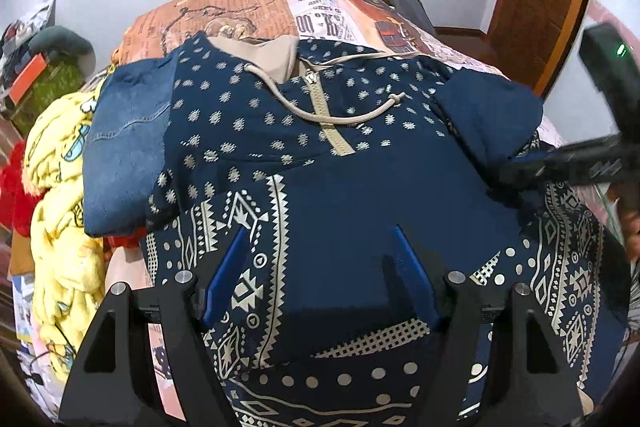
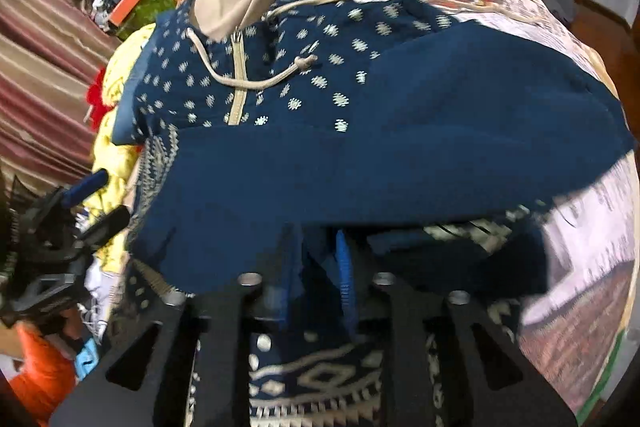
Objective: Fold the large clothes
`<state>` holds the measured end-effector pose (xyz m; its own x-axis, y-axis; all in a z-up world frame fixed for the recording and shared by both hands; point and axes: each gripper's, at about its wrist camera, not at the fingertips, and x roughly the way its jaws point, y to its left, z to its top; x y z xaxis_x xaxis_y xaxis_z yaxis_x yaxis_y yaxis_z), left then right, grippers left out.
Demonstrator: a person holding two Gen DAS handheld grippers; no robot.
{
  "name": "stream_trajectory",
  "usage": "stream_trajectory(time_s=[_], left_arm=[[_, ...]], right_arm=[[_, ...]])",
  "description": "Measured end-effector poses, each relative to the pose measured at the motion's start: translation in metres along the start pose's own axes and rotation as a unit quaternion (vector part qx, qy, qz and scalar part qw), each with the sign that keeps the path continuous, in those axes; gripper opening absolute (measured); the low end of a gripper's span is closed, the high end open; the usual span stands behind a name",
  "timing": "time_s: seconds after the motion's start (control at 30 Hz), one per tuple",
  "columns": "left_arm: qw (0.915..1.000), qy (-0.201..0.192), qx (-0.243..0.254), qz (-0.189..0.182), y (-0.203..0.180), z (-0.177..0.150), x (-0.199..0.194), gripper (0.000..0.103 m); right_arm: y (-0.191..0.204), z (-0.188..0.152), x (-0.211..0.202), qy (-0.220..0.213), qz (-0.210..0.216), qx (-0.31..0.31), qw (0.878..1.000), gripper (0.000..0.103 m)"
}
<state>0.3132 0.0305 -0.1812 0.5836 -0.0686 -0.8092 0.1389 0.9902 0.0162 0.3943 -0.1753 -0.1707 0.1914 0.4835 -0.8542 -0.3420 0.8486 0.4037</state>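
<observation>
Jaws of the left gripper (image 1: 320, 267) are held wide apart above the patterned lower front of the navy hooded top (image 1: 320, 155), with nothing between them. Those of the right gripper (image 2: 316, 267) stand a little apart, with a plain navy sleeve (image 2: 400, 155) bunched between them; whether the pads press on the cloth cannot be told through the blur.

The top is spread face up on the printed bedspread (image 1: 248, 11), hood (image 1: 256, 55) far, hem near. A folded denim piece (image 1: 124, 147) lies just beside its left shoulder, and a yellow blanket (image 1: 60, 187) is heaped further left.

The sleeve appears to be laid across the chest from the right, so a sleeve fold is judged to be in hand. To do it well, the sleeve should be set flat and straight across the body, the cuff kept inside the left edge, and the cloth let go only once no slack is bunched near. The drawstring (image 1: 304, 115) is best tucked clear, and the body could be pinned by the left gripper.
</observation>
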Motion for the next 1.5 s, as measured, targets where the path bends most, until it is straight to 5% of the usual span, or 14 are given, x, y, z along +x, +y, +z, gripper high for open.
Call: stream_trajectory(time_s=[0.17,0.4,0.6,0.7,0.77,0.87,1.23,1.5], left_arm=[[0.9999,-0.002,-0.001,-0.011,-0.007,0.002,0.003,0.072],[0.9991,0.005,-0.031,-0.029,-0.003,0.007,0.01,0.072],[0.9988,0.011,-0.043,-0.023,0.006,0.004,0.014,0.072],[0.9986,0.016,-0.048,-0.017,0.01,0.002,0.016,0.072],[0.9986,0.015,-0.05,-0.01,0.013,0.001,0.016,0.072],[0.9985,0.007,-0.053,-0.005,0.019,-0.001,0.011,0.072],[0.9946,-0.028,-0.1,0.0,0.057,-0.004,-0.017,0.072],[0.9893,-0.051,-0.136,0.015,0.092,-0.017,-0.044,0.072]], right_arm=[[-0.026,0.003,-0.039,-0.073,-0.022,0.052,0.996,0.061],[-0.105,0.014,-0.037,-0.1,-0.088,0.165,0.977,0.062],[-0.136,0.016,-0.021,-0.114,-0.066,0.232,0.964,0.062],[-0.135,0.026,-0.023,-0.127,-0.084,0.222,0.963,0.041],[-0.132,0.033,-0.019,-0.122,-0.078,0.216,0.965,0.007],[-0.117,0.04,-0.025,-0.139,-0.069,0.185,0.97,0.006],[0.04,0.052,-0.075,-0.201,-0.007,-0.007,0.98,0.005],[0.134,0.034,-0.017,-0.118,0.081,-0.074,0.987,0.005]])
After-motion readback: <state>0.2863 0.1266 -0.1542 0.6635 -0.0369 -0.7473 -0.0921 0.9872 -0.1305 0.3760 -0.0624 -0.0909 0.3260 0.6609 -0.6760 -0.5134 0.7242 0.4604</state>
